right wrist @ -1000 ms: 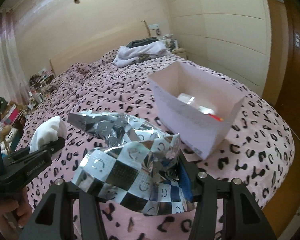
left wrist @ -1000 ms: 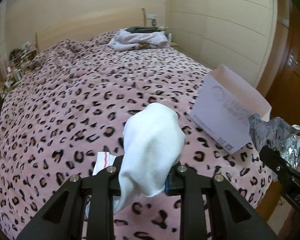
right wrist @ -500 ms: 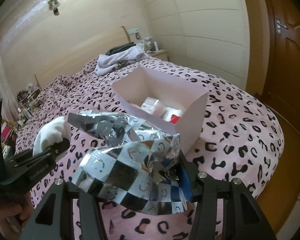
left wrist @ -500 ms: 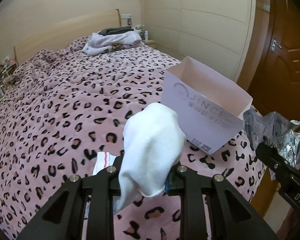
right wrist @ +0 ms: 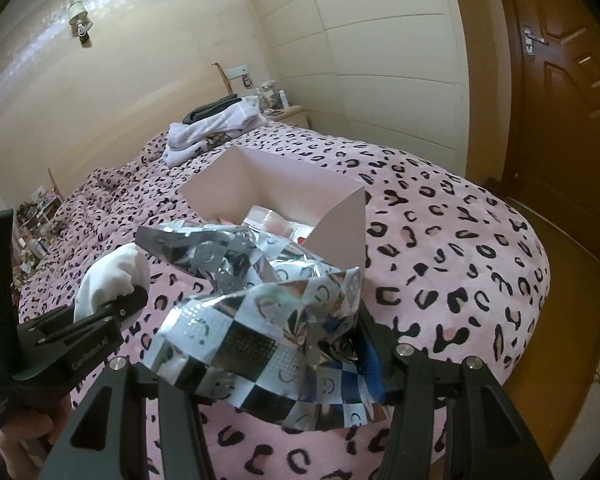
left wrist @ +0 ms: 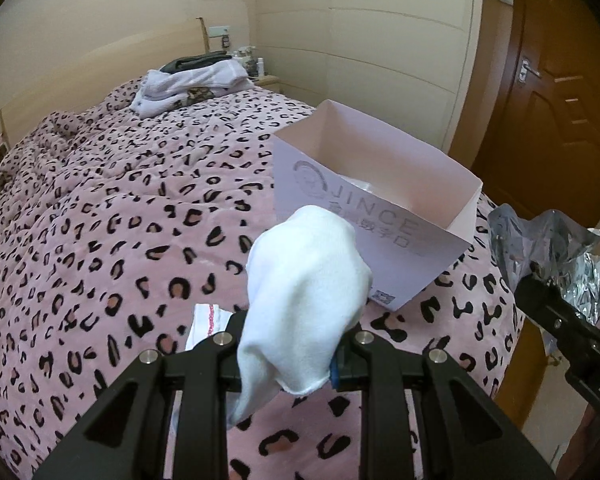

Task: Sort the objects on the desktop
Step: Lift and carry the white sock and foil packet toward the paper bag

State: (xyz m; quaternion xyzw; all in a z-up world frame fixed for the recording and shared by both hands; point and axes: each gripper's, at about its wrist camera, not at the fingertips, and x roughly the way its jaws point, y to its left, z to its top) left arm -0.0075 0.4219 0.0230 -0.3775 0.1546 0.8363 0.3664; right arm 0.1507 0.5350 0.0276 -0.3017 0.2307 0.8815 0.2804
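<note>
My left gripper (left wrist: 290, 364) is shut on a white sock (left wrist: 306, 292), which sticks up above the jaws just in front of an open pale pink cardboard box (left wrist: 380, 232) on the bed. The right gripper (right wrist: 276, 352) is shut on a crumpled silver checkered foil bag (right wrist: 260, 320), held above the bedspread near the same box (right wrist: 340, 220). Several small packets (right wrist: 276, 220) lie inside the box. From the right wrist view the left gripper (right wrist: 112, 304) with the sock (right wrist: 112, 276) is at the left. From the left wrist view the foil bag (left wrist: 556, 256) is at the right edge.
A pink leopard-print bedspread (left wrist: 100, 220) covers the bed. A flat white item with red print (left wrist: 204, 320) lies under my left gripper. Folded clothes (left wrist: 192, 84) sit near the headboard. A brown door (right wrist: 560, 80) and the bed's foot edge are at the right.
Both grippers have swung toward the box with their loads; the box now sits closer and more central, and its inside shows more in the right wrist view. Grips unchanged.
</note>
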